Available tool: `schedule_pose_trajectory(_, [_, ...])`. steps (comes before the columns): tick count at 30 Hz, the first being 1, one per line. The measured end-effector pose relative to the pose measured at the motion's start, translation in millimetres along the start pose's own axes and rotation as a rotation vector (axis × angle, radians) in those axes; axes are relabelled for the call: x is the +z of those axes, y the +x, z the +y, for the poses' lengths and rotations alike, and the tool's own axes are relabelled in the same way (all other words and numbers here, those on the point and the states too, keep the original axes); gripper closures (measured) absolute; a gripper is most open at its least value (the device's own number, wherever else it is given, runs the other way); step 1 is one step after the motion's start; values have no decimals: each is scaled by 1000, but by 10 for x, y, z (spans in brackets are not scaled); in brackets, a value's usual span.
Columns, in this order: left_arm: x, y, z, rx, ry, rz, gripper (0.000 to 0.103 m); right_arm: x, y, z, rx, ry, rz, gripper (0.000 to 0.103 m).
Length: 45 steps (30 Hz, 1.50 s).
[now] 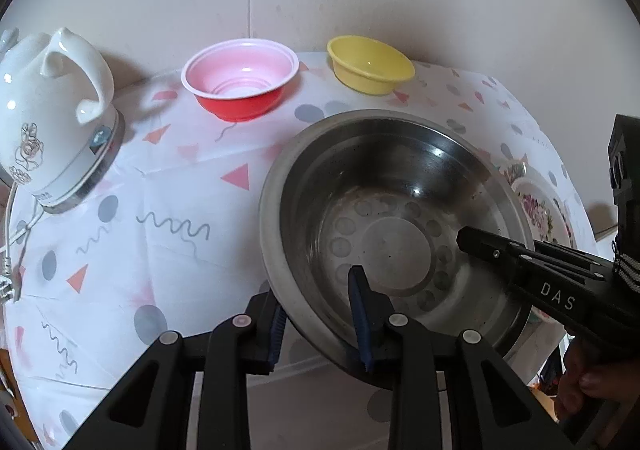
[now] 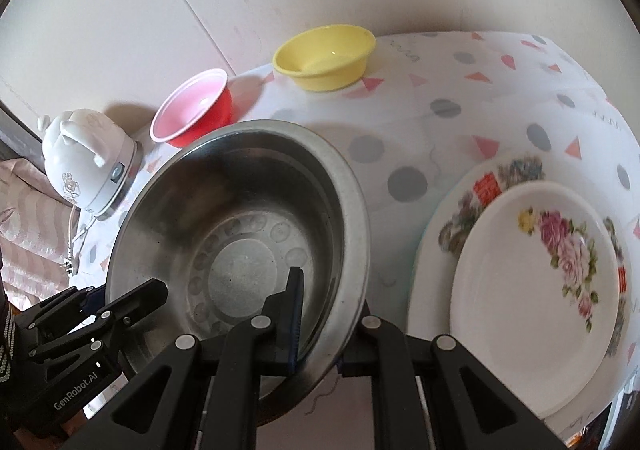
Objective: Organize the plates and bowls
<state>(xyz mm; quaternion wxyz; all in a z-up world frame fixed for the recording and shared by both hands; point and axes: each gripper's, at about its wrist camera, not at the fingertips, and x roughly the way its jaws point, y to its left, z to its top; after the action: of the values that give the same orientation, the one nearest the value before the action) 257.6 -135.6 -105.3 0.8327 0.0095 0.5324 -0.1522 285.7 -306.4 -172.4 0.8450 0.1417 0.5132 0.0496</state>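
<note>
A large steel bowl is held tilted above the table by both grippers. My left gripper is shut on its near-left rim, one finger inside and one outside. My right gripper is shut on the opposite rim, and it shows in the left wrist view at the right. The steel bowl fills the middle of the right wrist view. A red bowl and a yellow bowl stand at the back near the wall. Two flowered plates lie stacked at the right.
A white ceramic kettle with a cord stands at the back left. The table carries a white patterned cloth. A wall rises just behind the red and yellow bowls. The table's front edge lies under the grippers.
</note>
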Motion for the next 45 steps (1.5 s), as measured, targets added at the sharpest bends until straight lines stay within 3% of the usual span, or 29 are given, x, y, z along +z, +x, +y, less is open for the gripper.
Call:
schedule_pose_trajectory(9, [-94,59,-14,3,20,16,72,-211,-93,38,-15,31,9,91])
schedule_pose_trajectory(45, [-197,259,-75,3,46,78,71,-293,-91,-36,-8,96,67,86])
